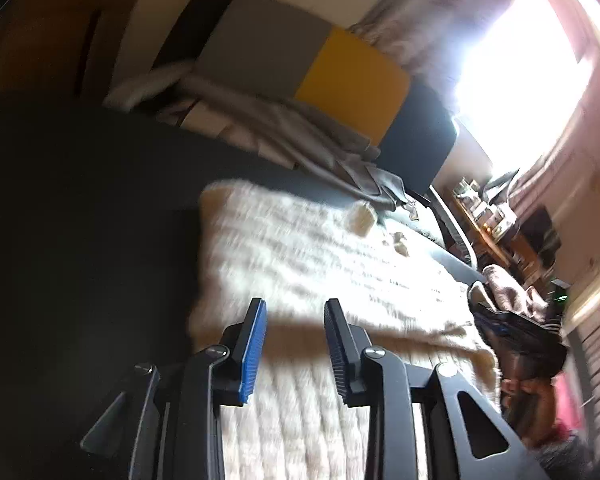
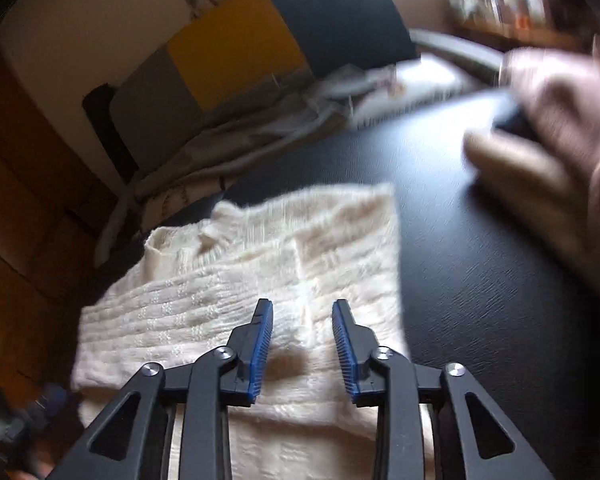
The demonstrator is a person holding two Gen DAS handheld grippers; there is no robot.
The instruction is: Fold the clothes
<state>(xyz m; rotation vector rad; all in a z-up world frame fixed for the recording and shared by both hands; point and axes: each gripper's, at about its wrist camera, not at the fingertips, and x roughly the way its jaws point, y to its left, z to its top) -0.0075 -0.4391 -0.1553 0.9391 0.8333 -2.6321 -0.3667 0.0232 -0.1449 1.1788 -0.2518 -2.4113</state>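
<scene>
So the cream knit sweater (image 2: 260, 264) is left flat on the dark tabletop (image 2: 480, 280), seemingly mid-fold, with the left gripper (image 1: 295, 312) and right gripper (image 2: 302, 312) both held part-open above it, nothing gripped.

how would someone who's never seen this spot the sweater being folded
Find the dark textured tabletop. The cream cable-knit sweater lies flat on it, part folded, below both grippers. Unlike the crumpled grey-beige clothes pile behind it, it is pale, ribbed and neatly squared.

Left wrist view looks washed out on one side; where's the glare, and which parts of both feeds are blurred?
Left wrist: window blown out upper right, cream knit sweater motion-smeared. Right wrist: hand at right badly blurred, sweater edges soft, fingers sharp.
</scene>
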